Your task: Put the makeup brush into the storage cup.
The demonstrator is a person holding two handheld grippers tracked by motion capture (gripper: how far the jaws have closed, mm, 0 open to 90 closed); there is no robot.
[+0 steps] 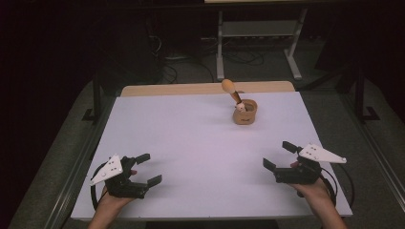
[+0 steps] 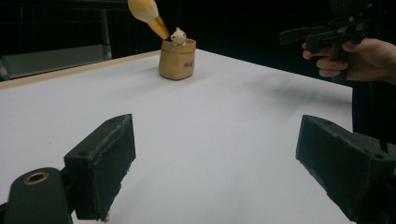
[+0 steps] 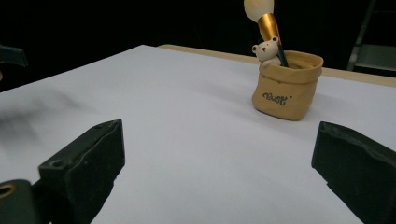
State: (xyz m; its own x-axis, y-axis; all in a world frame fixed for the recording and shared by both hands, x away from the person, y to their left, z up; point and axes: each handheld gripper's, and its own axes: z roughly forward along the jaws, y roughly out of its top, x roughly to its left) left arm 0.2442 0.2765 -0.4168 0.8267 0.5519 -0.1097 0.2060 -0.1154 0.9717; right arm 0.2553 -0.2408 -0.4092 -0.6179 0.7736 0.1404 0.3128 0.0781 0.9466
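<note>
From the high view, my left gripper point(image 1: 144, 168) sits near the near left corner of the white table point(image 1: 191, 143), and my right gripper point(image 1: 279, 154) sits near the near right corner, close to the right edge. Both have their jaws spread wide with nothing between them. The tan pouch point(image 1: 245, 112) stands well apart from both, toward the far edge and a little right of the middle, with a makeup brush point(image 1: 231, 89) leaning out of it toward the far left. All the surface between my grippers and the pouch lies bare, and a strip of wood shows along the far edge.

In the left gripper view, my jaws stand far apart, holding nothing, with bare white surface between and ahead of them. The pouch point(image 2: 177, 59) stands upright near the far edge, a small bear figure point(image 2: 178, 36) at its rim and the brush point(image 2: 148, 16) tilting up to the left. My right hand point(image 2: 355, 58) with its gripper hovers at the upper right, beyond the table's edge there.

In the right gripper view, my jaws again gape wide and empty. The pouch point(image 3: 286, 86) stands ahead to the right, near the wooden far edge, bear point(image 3: 266, 51) and brush point(image 3: 265, 16) rising from it. Open surface stretches away to the left.
</note>
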